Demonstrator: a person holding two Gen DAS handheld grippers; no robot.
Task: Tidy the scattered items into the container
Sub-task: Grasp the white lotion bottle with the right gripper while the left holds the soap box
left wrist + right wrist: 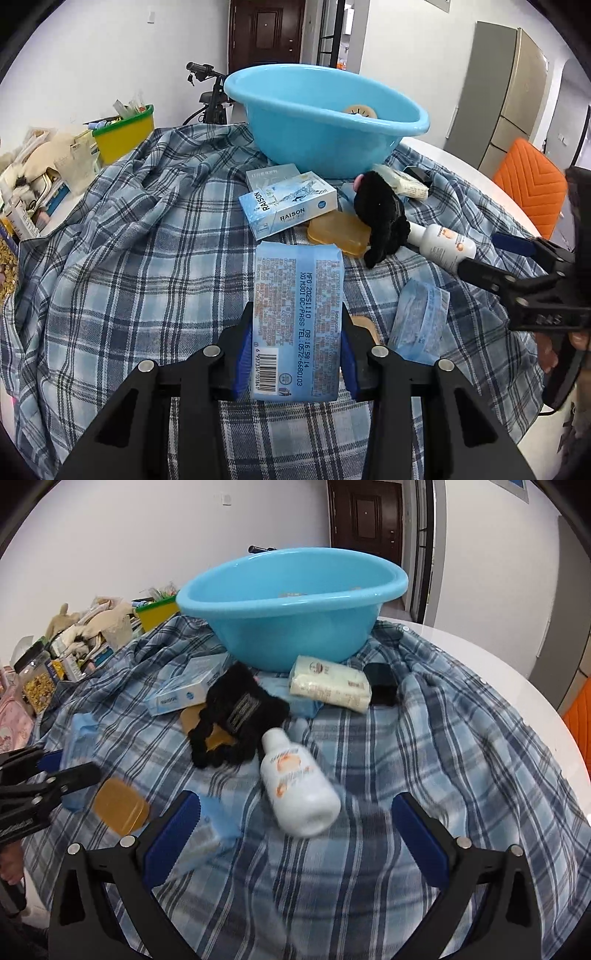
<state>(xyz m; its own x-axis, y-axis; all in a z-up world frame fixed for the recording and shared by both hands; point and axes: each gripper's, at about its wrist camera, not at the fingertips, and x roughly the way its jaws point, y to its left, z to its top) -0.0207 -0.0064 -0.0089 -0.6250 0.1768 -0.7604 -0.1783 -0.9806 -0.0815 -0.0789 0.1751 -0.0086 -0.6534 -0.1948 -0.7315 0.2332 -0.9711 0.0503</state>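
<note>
Left tongs [295, 347] clamped on a blue tissue pack [297, 317]; right tongs [295, 834] spread wide apart, holding nothing.

The held pack hangs above the plaid cloth [147, 258], well short of the blue basin [325, 122]. A white bottle [297, 786] lies on its side between the right tongs' blue pads [173, 834], not touched by them, on the near side of the basin. Closer to the basin lie a black plush toy [236, 716], a RAISON box [288, 208], an amber soap bar [340, 232] and a white wipes pack [330, 683] just beside its base. Something round lies inside the basin.
</note>
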